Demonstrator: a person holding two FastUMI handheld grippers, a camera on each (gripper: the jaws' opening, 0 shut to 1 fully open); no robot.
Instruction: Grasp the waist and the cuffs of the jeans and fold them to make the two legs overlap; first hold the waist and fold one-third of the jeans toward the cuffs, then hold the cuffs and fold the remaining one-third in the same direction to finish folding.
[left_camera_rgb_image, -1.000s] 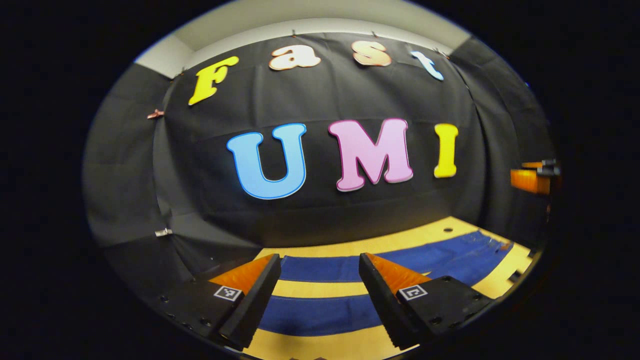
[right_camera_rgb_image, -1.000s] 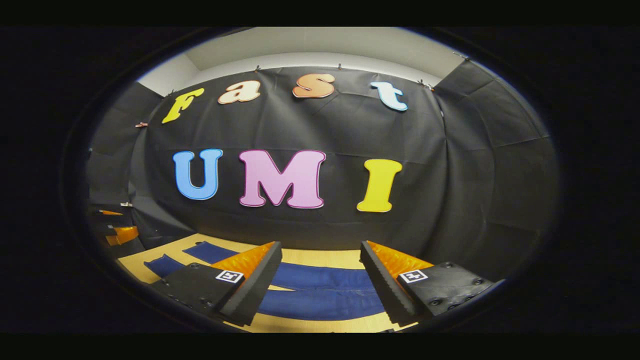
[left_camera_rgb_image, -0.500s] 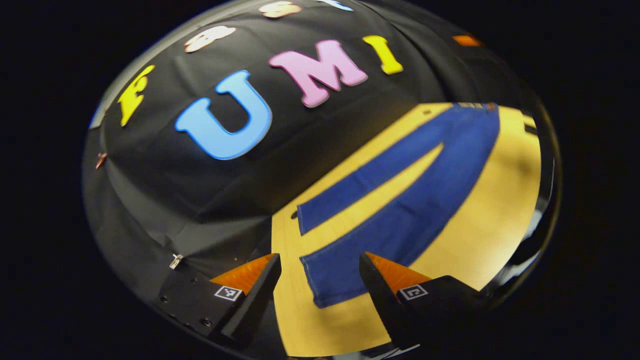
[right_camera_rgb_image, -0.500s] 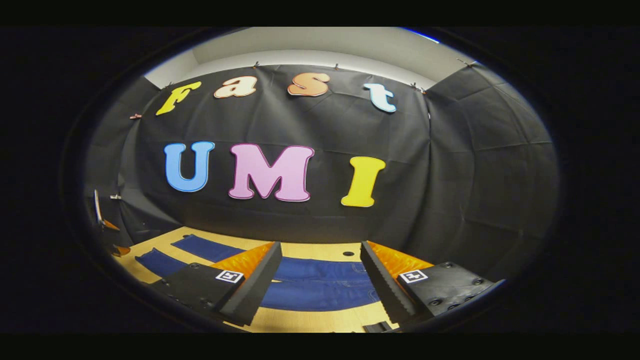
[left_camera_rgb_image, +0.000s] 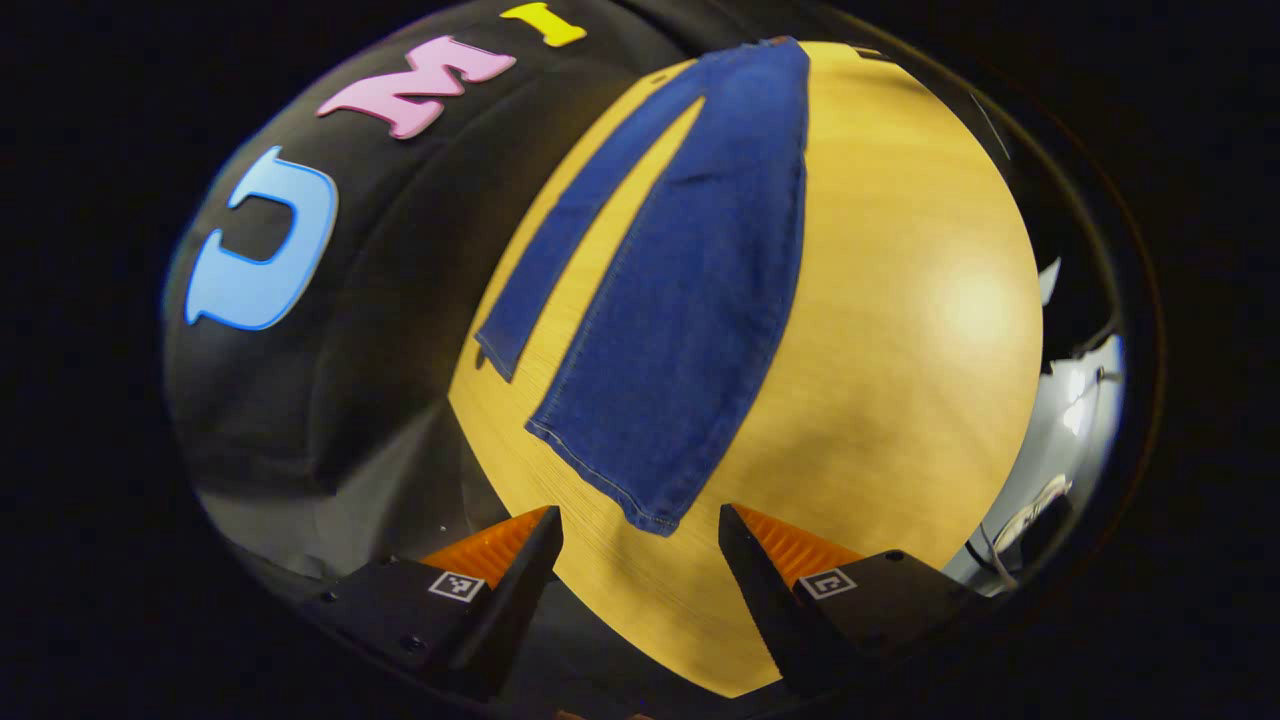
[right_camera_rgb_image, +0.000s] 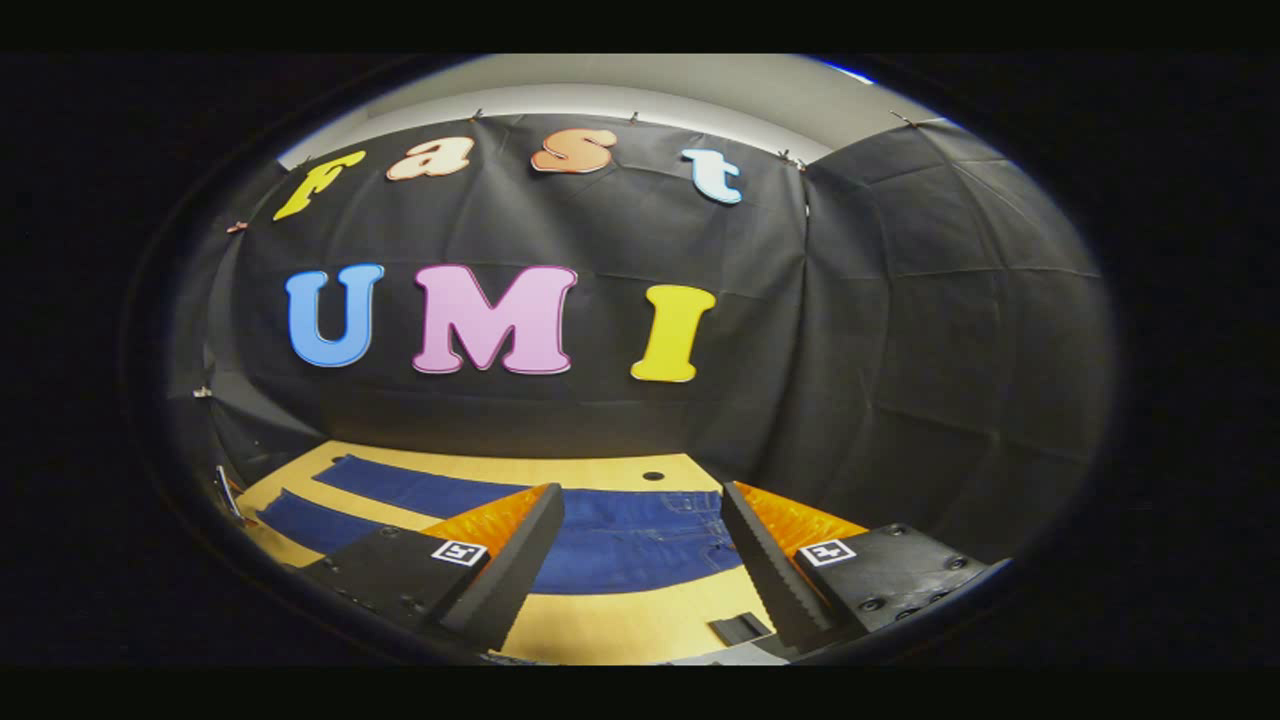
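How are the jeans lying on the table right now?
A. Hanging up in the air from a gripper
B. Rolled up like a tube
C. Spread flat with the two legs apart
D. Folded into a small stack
C: in the left gripper view the jeans lie flat on the table, with a wedge of bare table between the two legs.
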